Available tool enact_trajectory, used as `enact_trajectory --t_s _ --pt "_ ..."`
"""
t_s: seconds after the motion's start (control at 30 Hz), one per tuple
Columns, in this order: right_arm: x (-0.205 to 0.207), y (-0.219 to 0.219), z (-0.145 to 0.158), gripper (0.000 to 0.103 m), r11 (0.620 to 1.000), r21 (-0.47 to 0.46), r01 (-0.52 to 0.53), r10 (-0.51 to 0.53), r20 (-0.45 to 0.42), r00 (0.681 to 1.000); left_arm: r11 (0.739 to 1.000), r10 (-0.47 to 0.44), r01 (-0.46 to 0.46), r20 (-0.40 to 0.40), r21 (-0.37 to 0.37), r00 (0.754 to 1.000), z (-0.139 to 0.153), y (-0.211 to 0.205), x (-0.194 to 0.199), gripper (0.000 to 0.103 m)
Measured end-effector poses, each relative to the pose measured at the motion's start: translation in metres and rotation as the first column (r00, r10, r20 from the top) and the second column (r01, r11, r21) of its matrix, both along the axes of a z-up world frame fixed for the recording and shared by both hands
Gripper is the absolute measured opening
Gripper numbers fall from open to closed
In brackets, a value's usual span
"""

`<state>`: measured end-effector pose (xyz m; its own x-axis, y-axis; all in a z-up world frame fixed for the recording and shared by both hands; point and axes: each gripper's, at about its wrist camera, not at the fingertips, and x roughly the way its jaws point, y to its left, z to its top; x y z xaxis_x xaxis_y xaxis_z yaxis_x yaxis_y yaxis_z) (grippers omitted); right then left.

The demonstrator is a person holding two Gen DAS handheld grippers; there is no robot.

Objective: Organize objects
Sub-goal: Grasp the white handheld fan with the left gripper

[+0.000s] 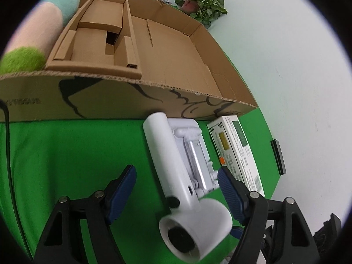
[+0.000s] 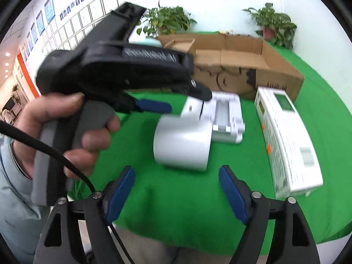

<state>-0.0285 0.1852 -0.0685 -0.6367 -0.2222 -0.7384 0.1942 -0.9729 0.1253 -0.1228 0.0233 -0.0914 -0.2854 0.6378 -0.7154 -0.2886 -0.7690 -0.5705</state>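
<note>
A white hair dryer [image 1: 169, 158] lies on the green cloth, its barrel [image 2: 182, 145] pointing at me and its handle resting across a white folding stand [image 1: 195, 140]. My left gripper [image 1: 176, 187] is open and straddles the dryer's handle; the left pad is well clear of it and the right pad is beside the stand. In the right wrist view a hand holds this left gripper [image 2: 189, 102] over the dryer. My right gripper [image 2: 177, 187] is open just short of the barrel, with nothing between its fingers. A white printed box [image 2: 286, 140] lies to the right.
An open cardboard box [image 1: 167, 70] with a smaller cardboard insert [image 1: 96, 41] stands behind the objects. A plush toy [image 1: 37, 33] lies at its left. Potted plants [image 2: 272, 24] stand at the back. A black bar [image 1: 278, 156] sits near the cloth's right edge.
</note>
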Motion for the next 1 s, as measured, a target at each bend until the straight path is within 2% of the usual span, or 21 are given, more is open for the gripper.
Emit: enact_trajectory --t_s 0.13,0.17,0.23,0.53,0.6,0.83,1.0 --pt "-0.018 -0.003 -0.005 0.077 0.999 0.018 0.032 -0.033 0.022 0.999 1.000 -0.024 0.024 0.026 -0.004 0.999 -0.006 0.010 -0.011 0.075" --pt "-0.020 -0.003 -0.007 0.070 0.999 0.014 0.035 -0.035 0.033 0.999 1.000 -0.030 0.030 0.035 -0.002 0.999 -0.007 0.011 -0.012 0.070" --pt "-0.022 -0.003 -0.011 0.055 0.999 0.025 0.037 -0.038 0.042 0.998 0.999 -0.038 0.038 0.039 0.000 0.999 -0.010 0.014 -0.011 0.068" --pt "0.012 -0.006 -0.020 0.053 0.997 0.076 0.020 -0.016 -0.053 0.998 0.998 -0.057 0.058 0.020 -0.033 0.998 -0.013 0.017 0.015 0.044" --pt "0.019 -0.009 -0.025 0.053 0.996 0.090 0.016 -0.011 -0.060 0.998 0.998 -0.057 0.058 0.041 -0.018 0.997 -0.015 0.019 0.019 0.035" --pt "0.023 -0.008 -0.029 0.052 0.996 0.092 0.000 0.004 -0.042 0.999 0.998 -0.042 0.042 0.011 -0.045 0.999 -0.001 0.023 0.031 0.031" --pt "0.017 -0.010 -0.030 0.052 0.999 0.046 -0.007 0.007 -0.015 1.000 0.999 -0.034 0.033 -0.034 -0.040 0.999 0.021 0.017 0.038 0.029"
